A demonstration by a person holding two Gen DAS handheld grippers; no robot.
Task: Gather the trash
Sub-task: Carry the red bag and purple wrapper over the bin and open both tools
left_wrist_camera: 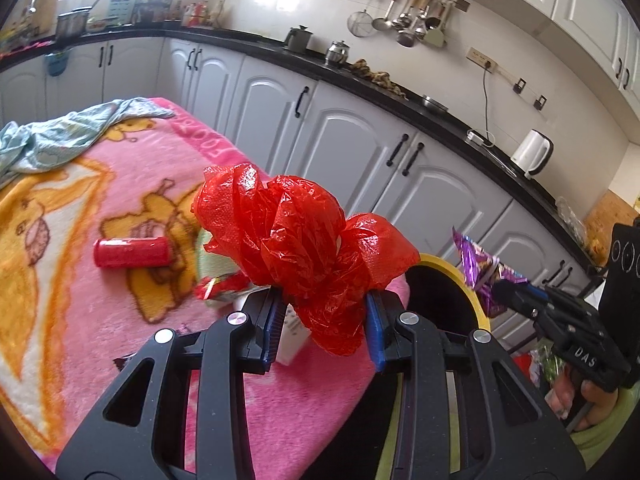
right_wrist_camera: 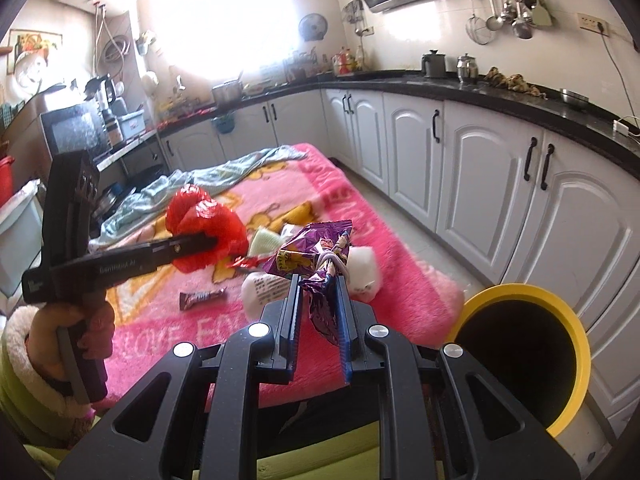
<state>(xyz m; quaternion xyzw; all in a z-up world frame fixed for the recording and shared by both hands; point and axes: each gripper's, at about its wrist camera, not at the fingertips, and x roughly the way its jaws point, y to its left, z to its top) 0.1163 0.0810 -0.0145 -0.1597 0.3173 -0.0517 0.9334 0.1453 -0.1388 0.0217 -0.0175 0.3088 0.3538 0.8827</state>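
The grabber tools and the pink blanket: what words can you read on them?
"DAS": right gripper body.
"GenRobot.AI", faint: left gripper body.
"LOVE": pink blanket edge; the next word is cut off.
Purple snack wrapper, chocolate bar: print too blurred.

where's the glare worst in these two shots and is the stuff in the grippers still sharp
Right wrist view: the window is blown out white, washing out the counter below it; the purple snack wrapper in the right gripper stays sharp. Left wrist view: only a small blown-out window corner at top left; the red plastic bag in the left gripper is crisp; cabinets bow from fisheye.
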